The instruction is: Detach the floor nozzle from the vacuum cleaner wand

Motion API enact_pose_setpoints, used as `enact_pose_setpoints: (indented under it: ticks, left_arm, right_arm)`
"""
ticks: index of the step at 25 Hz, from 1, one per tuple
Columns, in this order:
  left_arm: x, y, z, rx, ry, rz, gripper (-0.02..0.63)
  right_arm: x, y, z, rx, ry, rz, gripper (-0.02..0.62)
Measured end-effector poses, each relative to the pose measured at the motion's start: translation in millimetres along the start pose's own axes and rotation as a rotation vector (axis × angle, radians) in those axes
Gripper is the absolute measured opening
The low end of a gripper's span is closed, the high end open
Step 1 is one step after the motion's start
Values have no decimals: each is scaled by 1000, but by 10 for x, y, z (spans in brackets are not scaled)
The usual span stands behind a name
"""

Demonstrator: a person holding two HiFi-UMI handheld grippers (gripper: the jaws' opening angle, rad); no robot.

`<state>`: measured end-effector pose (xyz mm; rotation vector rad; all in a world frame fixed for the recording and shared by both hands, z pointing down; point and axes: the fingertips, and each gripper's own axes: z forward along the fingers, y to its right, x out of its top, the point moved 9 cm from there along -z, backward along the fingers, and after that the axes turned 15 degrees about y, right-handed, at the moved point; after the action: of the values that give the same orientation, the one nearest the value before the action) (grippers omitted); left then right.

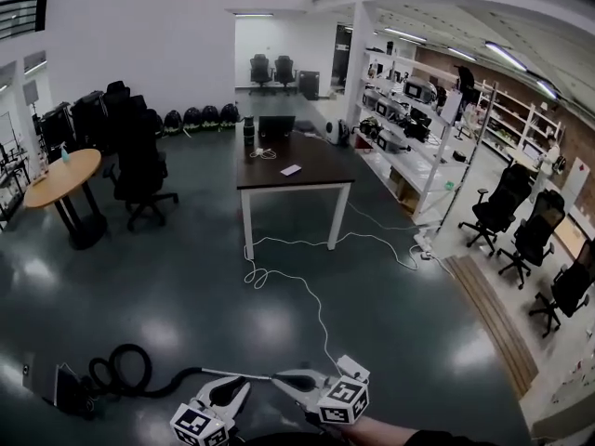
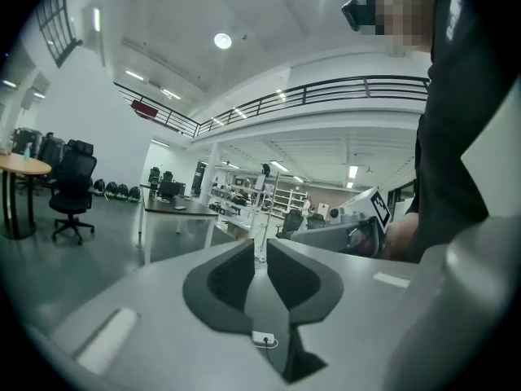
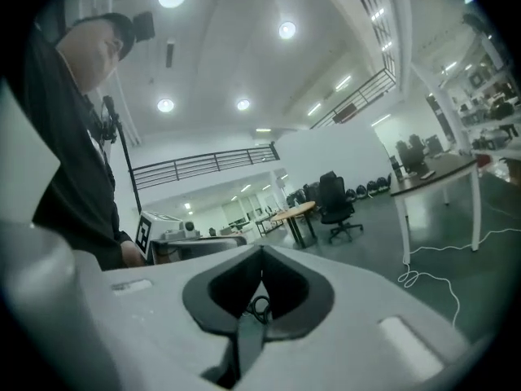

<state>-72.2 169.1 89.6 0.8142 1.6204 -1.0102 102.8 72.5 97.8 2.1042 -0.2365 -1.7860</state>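
Note:
The vacuum lies on the dark floor at the bottom left of the head view: a dark body (image 1: 68,388), a looped black hose (image 1: 125,368) and a thin wand (image 1: 209,373) running right. I cannot make out the floor nozzle. My left gripper (image 1: 244,383) (image 2: 259,249) is held level above the wand, with only a narrow slit between its pads and nothing in it. My right gripper (image 1: 279,377) (image 3: 260,257) is beside it, also level, with its tips together and empty. Each gripper view shows the other gripper's marker cube next to a person's dark sleeve.
A dark table on white legs (image 1: 293,170) stands ahead, and a white cable (image 1: 311,295) trails from it towards me. A round wooden table (image 1: 60,175) and black office chairs (image 1: 139,170) are at the left. Shelving (image 1: 409,128) and more chairs (image 1: 535,240) are at the right.

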Motion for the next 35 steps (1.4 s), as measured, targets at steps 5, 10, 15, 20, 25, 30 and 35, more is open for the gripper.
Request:
enact_pose_setpoints:
  ticks: [5, 10, 15, 20, 25, 30, 35]
  left_arm:
    - [193, 331, 132, -80, -2, 41, 3]
    - [208, 552, 228, -172, 13, 51, 2]
    - [101, 600, 230, -217, 18, 48, 2]
    - [51, 584, 192, -231, 6, 44, 2]
    - [36, 595, 160, -233, 7, 51, 2]
    - [41, 567, 163, -219, 0, 54, 2]
    - [42, 539, 167, -215, -13, 58, 2]
  right_arm:
    - [181, -62, -155, -13, 78, -14, -5]
    - [361, -324, -301, -1, 142, -134, -5]
    - [269, -432, -368, -56, 135, -188, -5]
    - [219, -461, -394, -86, 130, -203, -3]
    - [163, -470, -414, -95, 108, -204, -3]
    - [176, -431, -414, -98, 93, -200, -3]
    - [164, -394, -412, -108, 89, -180, -3]
